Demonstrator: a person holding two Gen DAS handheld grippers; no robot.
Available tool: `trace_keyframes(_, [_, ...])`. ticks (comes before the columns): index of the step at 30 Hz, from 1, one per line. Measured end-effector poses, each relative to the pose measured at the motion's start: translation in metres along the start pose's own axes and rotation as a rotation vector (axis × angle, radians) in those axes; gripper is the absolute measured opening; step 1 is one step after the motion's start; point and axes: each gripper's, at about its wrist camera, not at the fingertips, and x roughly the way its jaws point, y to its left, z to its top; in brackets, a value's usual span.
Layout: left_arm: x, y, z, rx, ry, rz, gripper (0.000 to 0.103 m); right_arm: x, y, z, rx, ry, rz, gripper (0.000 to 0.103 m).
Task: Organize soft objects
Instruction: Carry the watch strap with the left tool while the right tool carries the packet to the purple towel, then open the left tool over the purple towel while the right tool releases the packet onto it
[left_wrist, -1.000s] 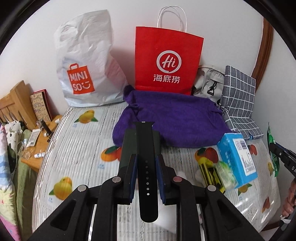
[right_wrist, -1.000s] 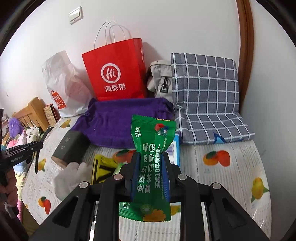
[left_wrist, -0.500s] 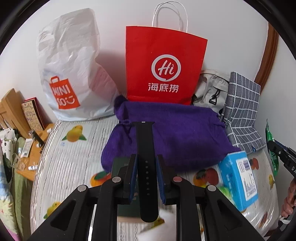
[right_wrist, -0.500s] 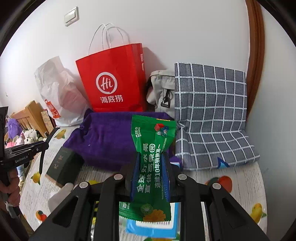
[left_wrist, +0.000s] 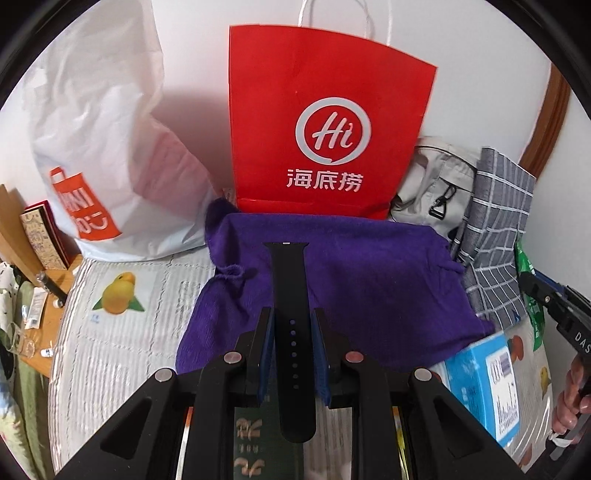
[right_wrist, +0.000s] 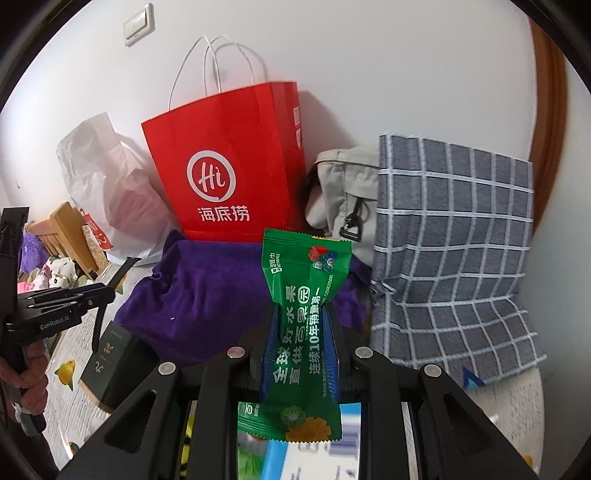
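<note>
My left gripper (left_wrist: 291, 325) is shut on a black watch strap (left_wrist: 289, 280) that sticks up over a purple drawstring pouch (left_wrist: 369, 288). My right gripper (right_wrist: 301, 325) is shut on a green wet-wipe packet (right_wrist: 304, 291), held above the table in front of the purple pouch (right_wrist: 199, 295). The right gripper and packet show at the right edge of the left wrist view (left_wrist: 532, 295); the left gripper and strap show at the left of the right wrist view (right_wrist: 74, 299).
A red paper bag (left_wrist: 325, 122), a white plastic bag (left_wrist: 99, 147), a grey bag (left_wrist: 432, 184) and a checked cloth bag (right_wrist: 450, 251) stand along the wall. A dark green box (right_wrist: 114, 362) and a blue box (left_wrist: 487, 380) lie on the fruit-print tablecloth (left_wrist: 122, 332).
Both grippers have moved forward toward the bags at the wall, each still holding its item. The bags and purple pouch look larger and closer.
</note>
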Motion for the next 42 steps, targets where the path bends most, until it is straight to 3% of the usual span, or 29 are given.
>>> trace_keyframes(12, [0.061, 0.004, 0.038, -0.047, 0.047, -0.022, 0.020, 0.064, -0.002, 0.033, -0.006, 0.063, 0.031, 0.023])
trace_keyframes(25, [0.111, 0.023, 0.039, -0.092, 0.134, -0.007, 0.020, 0.140, -0.017, 0.011, 0.011, 0.225, 0.047, 0.024])
trace_keyframes(36, [0.126, 0.031, 0.034, -0.114, 0.153, -0.033, 0.020, 0.151, -0.025, 0.005, 0.054, 0.258, 0.068, 0.030])
trace_keyframes(38, [0.127, 0.033, 0.034, -0.116, 0.153, -0.028, 0.020, 0.151, -0.023, 0.006, 0.042, 0.258, 0.068, 0.033])
trace_keyframes(40, [0.125, 0.029, 0.036, -0.107, 0.162, -0.027, 0.021, 0.152, -0.019, 0.008, 0.027, 0.256, 0.062, 0.047])
trace_keyframes(42, [0.128, 0.024, 0.037, -0.095, 0.177, -0.017, 0.028, 0.150, -0.014, 0.009, 0.007, 0.240, 0.054, 0.061])
